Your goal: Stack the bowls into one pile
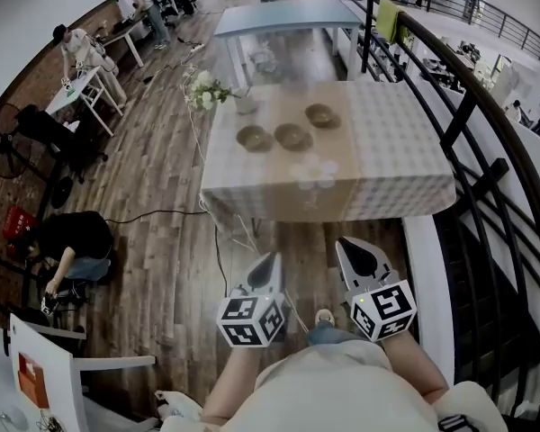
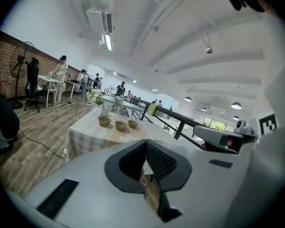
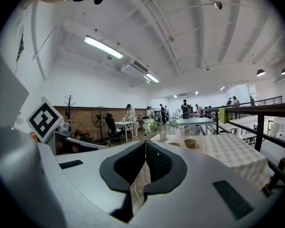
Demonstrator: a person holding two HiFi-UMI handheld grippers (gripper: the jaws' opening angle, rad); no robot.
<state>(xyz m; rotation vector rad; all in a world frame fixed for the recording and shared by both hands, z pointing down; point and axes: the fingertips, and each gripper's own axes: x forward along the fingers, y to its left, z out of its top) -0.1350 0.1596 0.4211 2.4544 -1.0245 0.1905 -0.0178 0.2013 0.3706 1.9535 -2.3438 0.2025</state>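
nothing is stacked yet, so every lift is waiting to be done. the left gripper (image 1: 274,257) and right gripper (image 1: 346,244) are hovering over the floor, jaws pressed together and holding nothing. well ahead of both, on the checked table (image 1: 396,165), the left bowl (image 1: 254,137), middle bowl (image 1: 292,136) and right bowl (image 1: 322,115) are sitting apart, mouths facing up. being round, they are showing no long axis. their row is slanting away rightward.
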